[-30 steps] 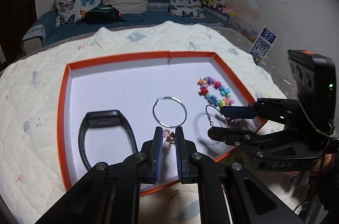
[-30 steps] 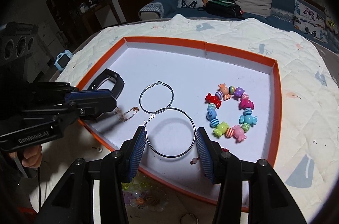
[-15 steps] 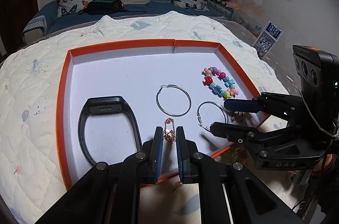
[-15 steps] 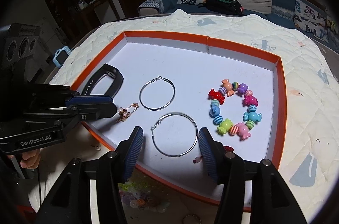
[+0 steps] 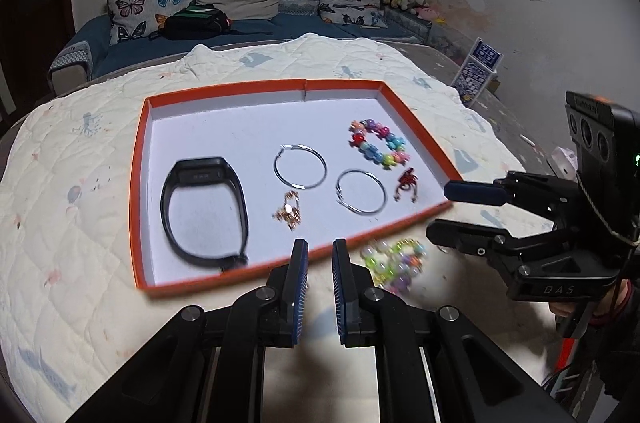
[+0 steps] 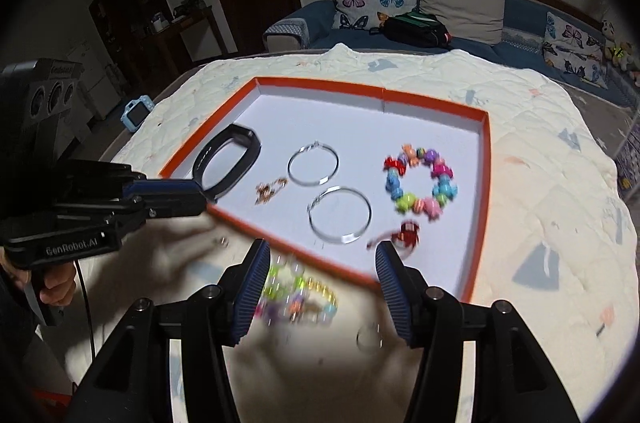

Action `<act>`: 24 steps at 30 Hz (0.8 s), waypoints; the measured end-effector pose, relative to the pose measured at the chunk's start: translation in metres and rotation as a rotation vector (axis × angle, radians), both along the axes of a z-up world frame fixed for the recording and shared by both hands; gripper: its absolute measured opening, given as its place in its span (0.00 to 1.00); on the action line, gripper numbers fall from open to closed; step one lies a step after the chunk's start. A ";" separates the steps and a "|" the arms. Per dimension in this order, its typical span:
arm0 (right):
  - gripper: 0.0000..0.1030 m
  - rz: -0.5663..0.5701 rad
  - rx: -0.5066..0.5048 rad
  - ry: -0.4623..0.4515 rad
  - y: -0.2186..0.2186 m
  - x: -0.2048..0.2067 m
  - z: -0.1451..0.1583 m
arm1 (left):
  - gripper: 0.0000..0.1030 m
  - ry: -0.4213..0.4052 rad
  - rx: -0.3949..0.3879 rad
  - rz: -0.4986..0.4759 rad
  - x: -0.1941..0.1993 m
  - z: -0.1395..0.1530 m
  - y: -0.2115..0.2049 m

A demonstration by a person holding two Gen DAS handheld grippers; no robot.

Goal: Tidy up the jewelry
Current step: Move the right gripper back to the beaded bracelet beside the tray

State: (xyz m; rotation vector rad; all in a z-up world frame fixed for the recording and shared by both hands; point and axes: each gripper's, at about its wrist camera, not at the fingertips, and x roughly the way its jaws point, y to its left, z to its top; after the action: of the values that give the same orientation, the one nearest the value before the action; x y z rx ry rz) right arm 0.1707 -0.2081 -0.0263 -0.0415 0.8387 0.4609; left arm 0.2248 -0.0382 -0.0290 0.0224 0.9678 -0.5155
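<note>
An orange-rimmed white tray (image 5: 138,183) (image 6: 484,191) holds a black wristband (image 5: 204,207) (image 6: 228,163), two silver hoop earrings (image 5: 300,167) (image 5: 361,191) (image 6: 313,165) (image 6: 340,215), a small gold chain piece (image 5: 289,211) (image 6: 270,187), a colourful bead bracelet (image 5: 378,143) (image 6: 420,187) and a red piece (image 5: 406,181) (image 6: 408,233). My left gripper (image 5: 319,251) (image 6: 200,195) is slightly open and empty, above the tray's near rim. My right gripper (image 6: 320,255) (image 5: 440,211) is open and empty over a pastel bead bracelet (image 6: 296,293) (image 5: 394,261) on the quilt.
The tray lies on a white quilt (image 5: 72,191). A small metal ring (image 6: 370,337) lies on the quilt near the right fingers. A blue toy camera (image 6: 137,111) sits at the quilt's left edge. A sofa with butterfly cushions (image 5: 148,3) stands behind.
My left gripper let go of the gold chain piece, which now lies in the tray, and pulled back. My right gripper also drew back to the tray's near rim.
</note>
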 end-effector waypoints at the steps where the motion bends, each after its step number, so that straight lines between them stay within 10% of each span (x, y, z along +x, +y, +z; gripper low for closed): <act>1: 0.59 0.002 -0.001 0.003 -0.001 -0.006 -0.002 | 0.13 -0.002 -0.002 0.000 -0.005 0.001 0.000; 24: 0.33 -0.025 -0.001 0.032 -0.010 -0.027 -0.029 | 0.13 0.034 -0.027 0.022 -0.050 -0.023 0.009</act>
State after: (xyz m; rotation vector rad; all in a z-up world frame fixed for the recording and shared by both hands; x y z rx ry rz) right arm 0.1439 -0.2184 -0.0557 -0.0252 0.8697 0.4389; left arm 0.1752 -0.0288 -0.0516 -0.0211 0.9932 -0.5098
